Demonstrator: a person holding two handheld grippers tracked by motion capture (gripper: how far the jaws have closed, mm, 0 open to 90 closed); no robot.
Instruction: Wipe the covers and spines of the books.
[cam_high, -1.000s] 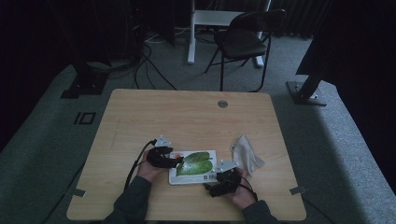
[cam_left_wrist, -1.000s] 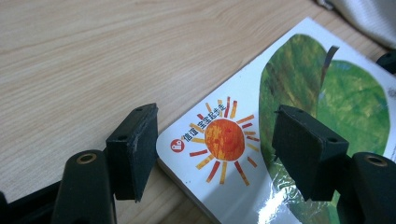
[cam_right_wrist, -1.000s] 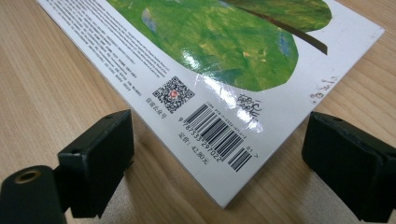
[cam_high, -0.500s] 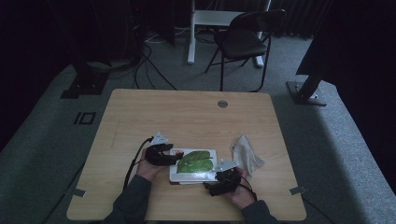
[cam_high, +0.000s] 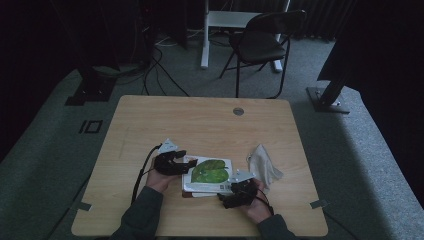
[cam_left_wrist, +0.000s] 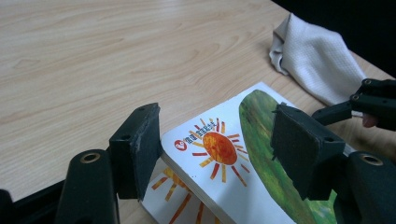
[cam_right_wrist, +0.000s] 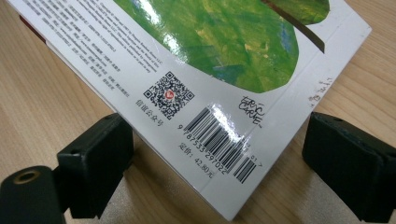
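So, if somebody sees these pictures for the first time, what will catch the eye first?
Probably the book with its glossy green leaf cover, lying near the front edge of the wooden table. The left gripper and the right gripper flank it, both open around its corners. A crumpled pale cloth lies just right of it.

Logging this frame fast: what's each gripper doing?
Left gripper: open, jaws astride the book corner.
Right gripper: open, astride its barcode corner.
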